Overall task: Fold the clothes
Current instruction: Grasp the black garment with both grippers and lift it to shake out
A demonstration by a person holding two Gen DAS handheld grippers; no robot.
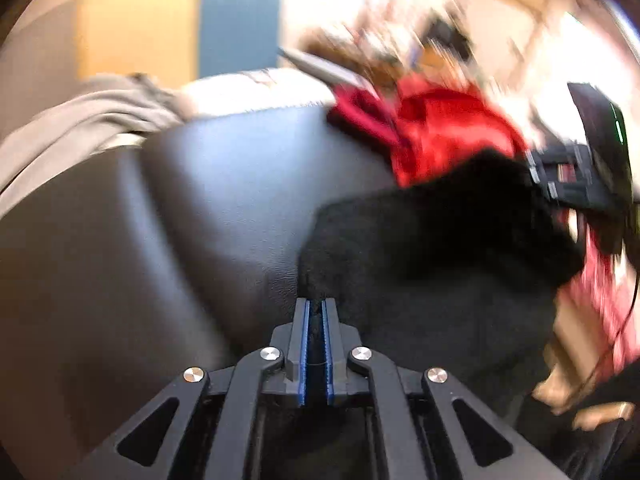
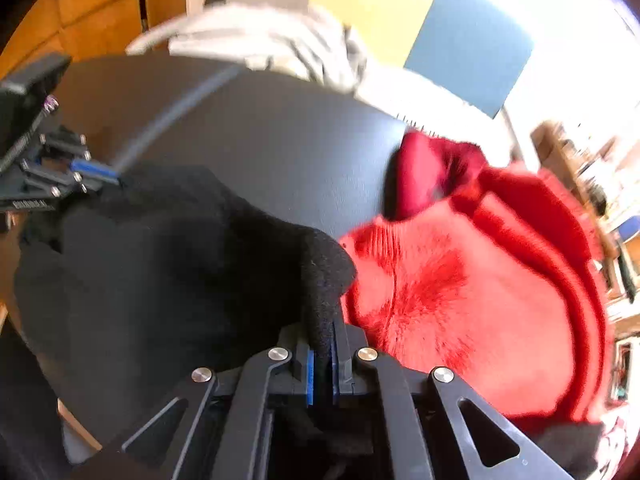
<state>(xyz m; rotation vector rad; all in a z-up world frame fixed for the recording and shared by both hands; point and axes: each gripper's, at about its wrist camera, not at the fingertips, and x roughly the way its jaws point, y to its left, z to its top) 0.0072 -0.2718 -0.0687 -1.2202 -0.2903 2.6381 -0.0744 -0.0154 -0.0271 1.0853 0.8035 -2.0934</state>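
Nearest in the left wrist view, the left tongs (image 1: 315, 308) are pressed together on a corner of the black garment (image 1: 432, 256), a sliver of dark cloth showing between the blue pads. In the right wrist view, the right tongs (image 2: 324, 332) are likewise clamped on a fold of the same black garment (image 2: 160, 264), which rises out of the jaws as a rounded, fuzzy edge.

The black garment lies on the dark leather-like tabletop (image 1: 200, 208), spread between the two tongs, so its long axis runs roughly from one grip to the other, across the near edge of the surface. In the right wrist view the left tongs (image 2: 96, 172) appear at the far left end of the cloth, touching its edge. In the left wrist view, the body of the right tongs' tool shows at the right edge, just beyond the black cloth; its fingertips are hidden there.

Just beside the black garment, on its right, lies a red garment (image 2: 472, 288), crumpled, touching or slightly overlapping the black one.

Farther back, at the far edge of the tabletop, lies a heap of grey clothing (image 2: 272, 48). Behind it stand a yellow panel (image 2: 372, 8) and a blue panel (image 2: 472, 44), much blurred.
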